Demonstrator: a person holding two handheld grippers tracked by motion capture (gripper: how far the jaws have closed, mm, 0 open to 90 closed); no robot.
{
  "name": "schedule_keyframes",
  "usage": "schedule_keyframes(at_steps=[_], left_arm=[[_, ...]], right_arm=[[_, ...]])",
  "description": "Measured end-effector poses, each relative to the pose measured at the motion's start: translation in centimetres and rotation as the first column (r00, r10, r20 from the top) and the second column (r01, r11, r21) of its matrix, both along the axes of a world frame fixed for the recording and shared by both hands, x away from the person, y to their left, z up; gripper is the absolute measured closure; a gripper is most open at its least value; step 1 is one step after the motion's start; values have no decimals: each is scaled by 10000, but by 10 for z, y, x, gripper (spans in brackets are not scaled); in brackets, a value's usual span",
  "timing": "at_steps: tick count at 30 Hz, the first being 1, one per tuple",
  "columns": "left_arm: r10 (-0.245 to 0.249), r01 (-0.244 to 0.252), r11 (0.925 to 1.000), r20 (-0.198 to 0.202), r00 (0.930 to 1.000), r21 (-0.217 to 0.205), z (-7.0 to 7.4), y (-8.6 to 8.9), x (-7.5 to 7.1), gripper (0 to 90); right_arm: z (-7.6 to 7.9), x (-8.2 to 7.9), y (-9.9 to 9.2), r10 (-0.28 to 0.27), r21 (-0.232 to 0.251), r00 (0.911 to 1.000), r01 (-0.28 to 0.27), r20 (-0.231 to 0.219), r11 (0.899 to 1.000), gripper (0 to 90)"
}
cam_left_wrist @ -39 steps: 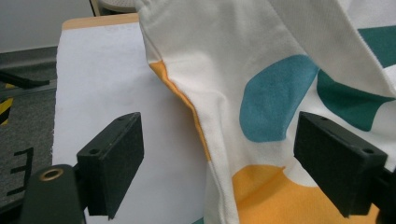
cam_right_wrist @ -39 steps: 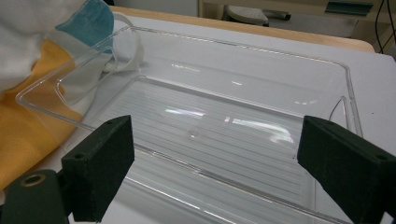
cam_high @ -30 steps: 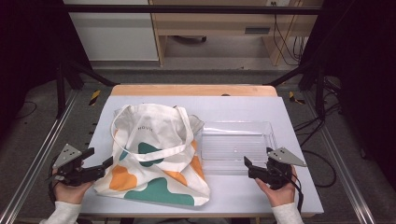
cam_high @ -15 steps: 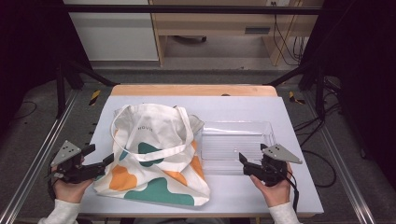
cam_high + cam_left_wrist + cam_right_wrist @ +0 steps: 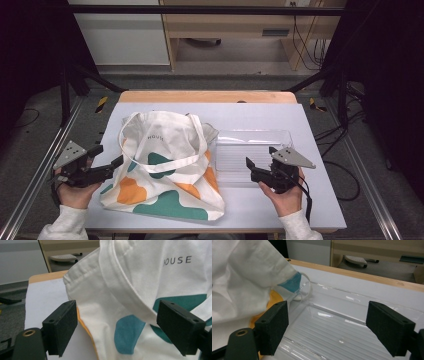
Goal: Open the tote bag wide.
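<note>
Lying flat on the pale table (image 5: 320,130), the printed tote bag (image 5: 165,170) overlapped the left edge of the clear plastic tray (image 5: 250,150). Left gripper (image 5: 119,161) — held level in the person's left hand (image 5: 75,192) at the bag's left edge, jaws wide, pads clear of the cloth. Right gripper (image 5: 248,164) — cradled palm-up in the right hand (image 5: 285,195), pointing left over the tray, jaws just eased inward yet wide, nothing gripped.

Bright tabletop, dark surround, soft bg.

High view overhead, facing forward; gripper views close, sharing tote bag (image 5: 165,165).
</note>
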State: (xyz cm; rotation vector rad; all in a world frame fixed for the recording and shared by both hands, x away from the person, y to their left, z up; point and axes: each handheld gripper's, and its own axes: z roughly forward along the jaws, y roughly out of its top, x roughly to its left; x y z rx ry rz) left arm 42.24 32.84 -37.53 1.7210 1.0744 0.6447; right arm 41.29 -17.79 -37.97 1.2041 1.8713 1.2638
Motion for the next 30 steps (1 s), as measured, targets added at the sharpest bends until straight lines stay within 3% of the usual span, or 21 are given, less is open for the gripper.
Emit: schedule_keyframes(at_steps=[17, 30], left_arm=[[-478, 479, 9989, 370, 9982, -18, 22, -28, 12, 174], [-774, 781, 9968, 460, 9959, -145, 30, -48, 21, 190]], right_arm=[[24, 18, 41, 606, 308, 9978, -614, 262, 9976, 210], [35, 29, 67, 1055, 436, 9939, -1069, 324, 9933, 244]])
